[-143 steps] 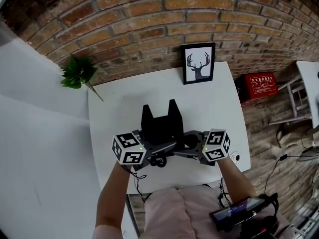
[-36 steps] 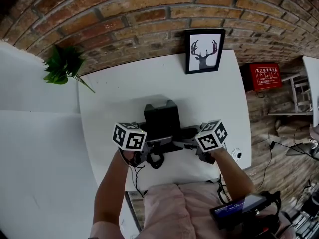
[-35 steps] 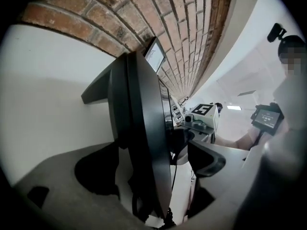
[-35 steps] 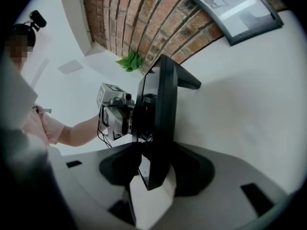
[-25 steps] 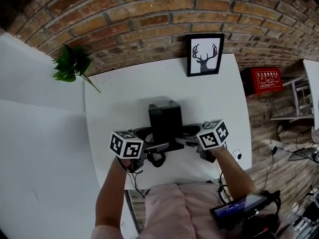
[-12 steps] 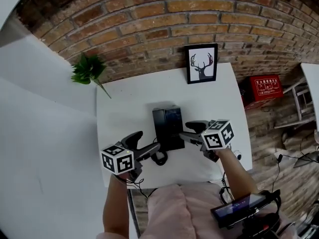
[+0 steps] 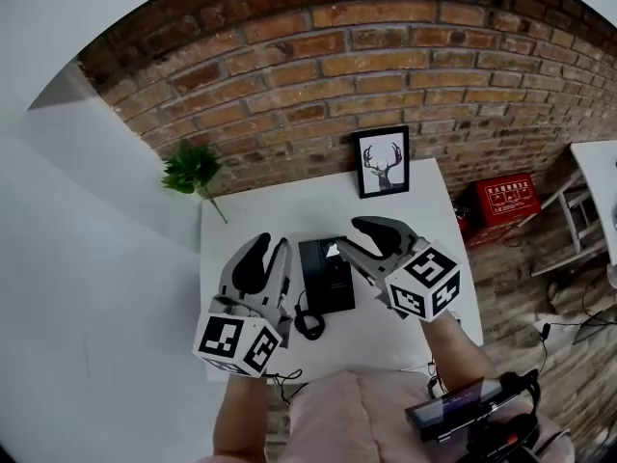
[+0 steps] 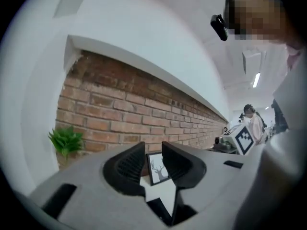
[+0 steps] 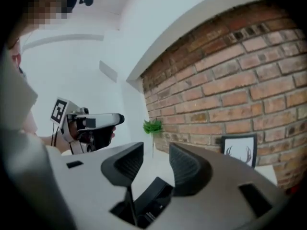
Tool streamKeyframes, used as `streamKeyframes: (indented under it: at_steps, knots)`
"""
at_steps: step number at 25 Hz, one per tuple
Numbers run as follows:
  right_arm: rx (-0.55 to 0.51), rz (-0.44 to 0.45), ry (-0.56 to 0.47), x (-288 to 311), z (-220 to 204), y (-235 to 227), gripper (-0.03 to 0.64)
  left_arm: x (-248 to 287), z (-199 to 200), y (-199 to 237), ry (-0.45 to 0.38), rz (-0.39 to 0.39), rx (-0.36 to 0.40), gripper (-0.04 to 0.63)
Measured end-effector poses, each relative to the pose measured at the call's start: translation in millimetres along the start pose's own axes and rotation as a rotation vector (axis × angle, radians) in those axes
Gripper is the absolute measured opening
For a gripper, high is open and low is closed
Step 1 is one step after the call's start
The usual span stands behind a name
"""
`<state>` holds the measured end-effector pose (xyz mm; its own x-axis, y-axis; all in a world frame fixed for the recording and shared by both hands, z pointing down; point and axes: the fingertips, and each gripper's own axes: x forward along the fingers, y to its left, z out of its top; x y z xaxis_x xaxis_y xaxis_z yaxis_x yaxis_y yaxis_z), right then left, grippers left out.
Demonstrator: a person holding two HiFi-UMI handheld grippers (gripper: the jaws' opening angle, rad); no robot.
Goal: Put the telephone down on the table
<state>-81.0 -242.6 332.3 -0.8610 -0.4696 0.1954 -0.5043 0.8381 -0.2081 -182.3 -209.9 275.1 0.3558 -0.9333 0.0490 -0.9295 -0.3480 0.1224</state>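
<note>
- The left gripper (image 7: 270, 251), lower left of the head view, hangs above the desk (image 7: 424, 258). Its jaws have just been closing to a narrow gap, with nothing between them.
- The right gripper (image 7: 349, 235), right of centre, has jaws that have also just been closing. They stand a bit wider apart and are empty too.
- The black telephone (image 7: 326, 276) lies flat on the desk at mid-frame, and neither gripper touches it. A dark cord (image 7: 308, 324) loops at its near end. I'd say it has been set down and let go.
- I can read no brand on the telephone. The marker cubes (image 7: 234, 343) show only black-and-white squares.
- Farther off, a deer print (image 7: 383, 162) leans against the brick wall (image 7: 318, 75), with a plant (image 7: 193, 170) at its left.
- The red box (image 7: 506, 172) at right bears white characters too small to read.
</note>
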Motion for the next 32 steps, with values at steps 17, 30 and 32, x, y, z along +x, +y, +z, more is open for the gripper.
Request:
streamKeyframes:
  at_steps: [17,30,32]
  knots:
    - [-0.234,-0.234,-0.208,-24.5,44.9,6.8,0.005,15.4,36.4,-16.6,-0.122,0.222,0.247,0.005]
    - [-0.241,-0.276,-0.221,-27.4,47.6,0.7,0.005,22.3,34.2,-27.1,-0.107,0.19,0.292,0.005]
    - [-0.239,-0.279,-0.219,-27.0,47.0,-0.2,0.005,23.5,33.5,-27.1,-0.104,0.187,0.293,0.005]
